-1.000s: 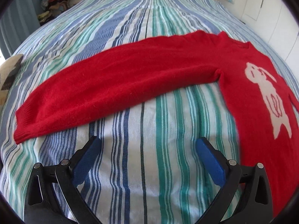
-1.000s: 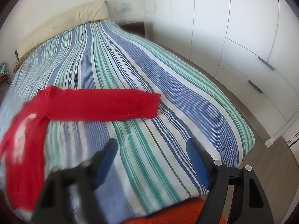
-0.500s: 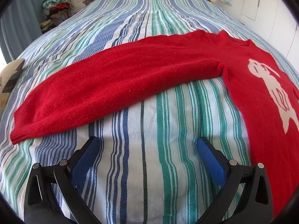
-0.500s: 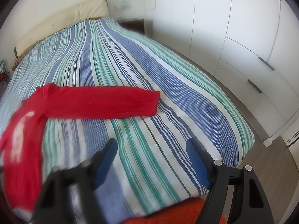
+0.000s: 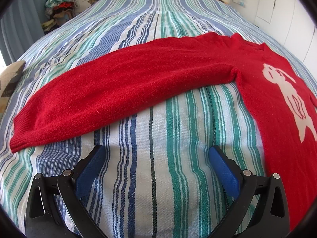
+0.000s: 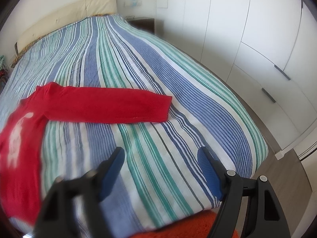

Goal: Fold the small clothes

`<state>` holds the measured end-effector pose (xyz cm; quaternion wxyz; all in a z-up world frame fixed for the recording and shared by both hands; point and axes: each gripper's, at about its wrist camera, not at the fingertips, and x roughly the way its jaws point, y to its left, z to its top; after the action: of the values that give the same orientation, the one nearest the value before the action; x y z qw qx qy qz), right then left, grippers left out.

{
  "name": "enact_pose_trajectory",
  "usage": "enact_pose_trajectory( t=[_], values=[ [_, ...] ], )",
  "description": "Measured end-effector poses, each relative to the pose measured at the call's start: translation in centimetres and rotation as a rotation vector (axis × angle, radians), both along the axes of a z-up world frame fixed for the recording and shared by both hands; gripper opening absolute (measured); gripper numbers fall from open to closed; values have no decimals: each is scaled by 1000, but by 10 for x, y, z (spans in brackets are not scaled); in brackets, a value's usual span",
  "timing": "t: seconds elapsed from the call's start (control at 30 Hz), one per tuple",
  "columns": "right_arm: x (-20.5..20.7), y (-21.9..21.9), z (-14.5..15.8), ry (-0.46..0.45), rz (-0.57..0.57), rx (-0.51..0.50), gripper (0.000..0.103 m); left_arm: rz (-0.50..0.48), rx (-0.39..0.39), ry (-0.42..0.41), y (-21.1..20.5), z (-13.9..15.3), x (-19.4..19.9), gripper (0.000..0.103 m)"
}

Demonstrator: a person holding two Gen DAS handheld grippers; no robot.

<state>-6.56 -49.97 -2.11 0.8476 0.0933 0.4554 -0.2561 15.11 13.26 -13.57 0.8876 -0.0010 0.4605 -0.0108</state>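
A small red sweater [image 5: 267, 103] with a white animal figure lies flat on the striped bed. In the left wrist view one sleeve [image 5: 118, 91] stretches out to the left, its cuff [image 5: 17, 138] near the bed's left side. My left gripper [image 5: 156, 152] is open and empty, just short of that sleeve. In the right wrist view the other sleeve [image 6: 107, 107] stretches to the right, and the body [image 6: 17, 138] is at the left. My right gripper [image 6: 161, 154] is open and empty, a short way in front of the sleeve.
The blue, green and white striped bedspread [image 5: 158, 19] covers the whole bed. A pile of clothes [image 5: 59, 6] lies at the far left. White wardrobe doors [image 6: 257, 39] stand along the right. An orange rug [image 6: 188, 226] lies below the bed's foot edge.
Both grippers have moved a little closer to the bed and the sweater; the sleeves look larger in both views. Both stay open. The sweater has not moved.
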Motion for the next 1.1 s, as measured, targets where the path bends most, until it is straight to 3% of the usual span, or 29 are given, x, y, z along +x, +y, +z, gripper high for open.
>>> enact_pose_trajectory(
  t=[1.1],
  values=[
    [6, 7, -2, 46, 6, -26, 75, 0, 0, -2, 0, 0, -1, 103]
  ],
)
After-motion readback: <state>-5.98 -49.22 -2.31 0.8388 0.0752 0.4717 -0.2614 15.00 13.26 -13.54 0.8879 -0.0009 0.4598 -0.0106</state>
